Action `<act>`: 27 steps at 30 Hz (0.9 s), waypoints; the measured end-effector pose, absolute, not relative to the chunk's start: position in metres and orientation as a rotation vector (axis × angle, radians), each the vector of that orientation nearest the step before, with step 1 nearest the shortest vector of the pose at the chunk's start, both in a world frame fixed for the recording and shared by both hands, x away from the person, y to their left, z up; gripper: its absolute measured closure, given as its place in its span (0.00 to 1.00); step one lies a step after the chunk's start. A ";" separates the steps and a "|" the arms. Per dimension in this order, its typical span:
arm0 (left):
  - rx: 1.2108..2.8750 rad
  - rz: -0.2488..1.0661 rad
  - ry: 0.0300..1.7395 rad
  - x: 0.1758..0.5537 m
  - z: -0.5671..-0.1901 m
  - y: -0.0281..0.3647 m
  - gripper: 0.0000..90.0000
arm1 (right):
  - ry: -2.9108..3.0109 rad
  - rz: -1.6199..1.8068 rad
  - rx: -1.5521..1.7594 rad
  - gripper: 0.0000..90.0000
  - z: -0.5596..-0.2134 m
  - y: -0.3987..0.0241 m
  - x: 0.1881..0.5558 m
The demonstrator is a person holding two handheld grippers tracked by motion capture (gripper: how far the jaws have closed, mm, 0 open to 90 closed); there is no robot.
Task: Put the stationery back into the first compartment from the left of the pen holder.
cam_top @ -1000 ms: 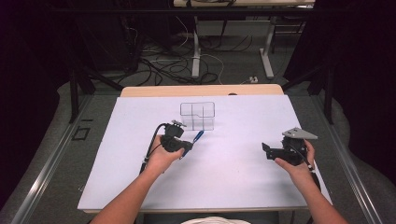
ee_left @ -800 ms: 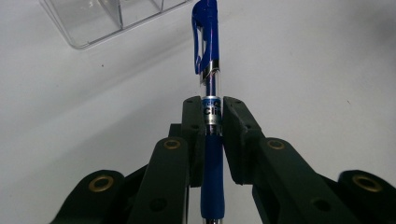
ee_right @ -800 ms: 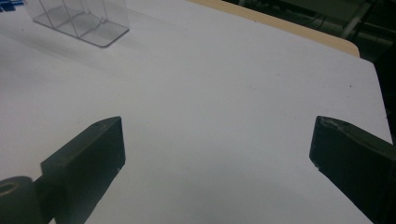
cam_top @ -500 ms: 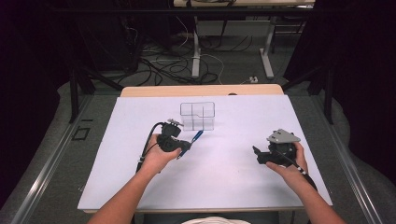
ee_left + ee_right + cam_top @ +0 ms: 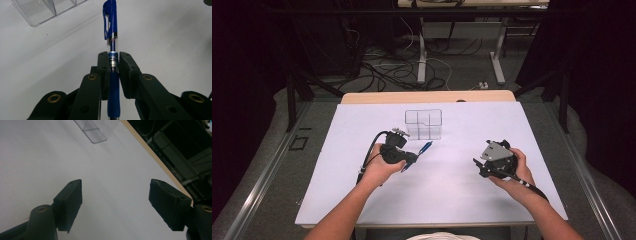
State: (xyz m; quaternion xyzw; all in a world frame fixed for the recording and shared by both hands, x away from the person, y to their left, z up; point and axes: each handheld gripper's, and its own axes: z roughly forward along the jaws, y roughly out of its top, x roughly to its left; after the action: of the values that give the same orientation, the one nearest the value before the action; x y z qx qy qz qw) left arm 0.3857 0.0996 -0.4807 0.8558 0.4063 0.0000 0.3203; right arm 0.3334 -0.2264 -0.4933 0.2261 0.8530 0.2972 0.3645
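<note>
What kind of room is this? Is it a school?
More likely a lab or workshop. A white table stands among loose cables on the floor, and a person holds a gripper clamped on a blue pen.

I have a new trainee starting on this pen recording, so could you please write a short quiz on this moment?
1. True or false: the left gripper is shut on the blue pen.
2. What is between the jaws of the right gripper? A) the pen B) nothing C) a cable
3. Which clear thing stands on the white table beyond the pen?

Key:
1. True; the pads clamp the barrel.
2. B; its jaws have just been closing, with nothing between them.
3. The clear divided organizer.
</note>
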 end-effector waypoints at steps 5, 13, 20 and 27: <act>2.251 -0.008 1.055 0.385 -0.477 0.103 0.88 | 2.241 0.728 0.437 0.38 -0.490 -0.211 0.333; 2.234 -0.032 1.060 0.383 -0.469 0.109 0.88 | 2.288 0.646 0.201 0.41 -0.478 -0.183 0.333; 2.252 -0.045 1.043 0.384 -0.465 0.112 0.88 | 2.247 0.555 -0.064 0.43 -0.471 -0.157 0.332; 2.243 -0.065 1.046 0.383 -0.463 0.112 0.88 | 2.215 0.552 -0.169 0.49 -0.469 -0.138 0.332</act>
State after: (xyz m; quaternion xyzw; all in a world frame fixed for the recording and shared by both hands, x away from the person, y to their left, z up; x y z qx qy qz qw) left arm 0.3832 0.1116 -0.4626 0.8563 0.3992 -0.0247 0.3269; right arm 0.3322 -0.1384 -0.4694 -0.0674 0.8811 0.2196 0.4134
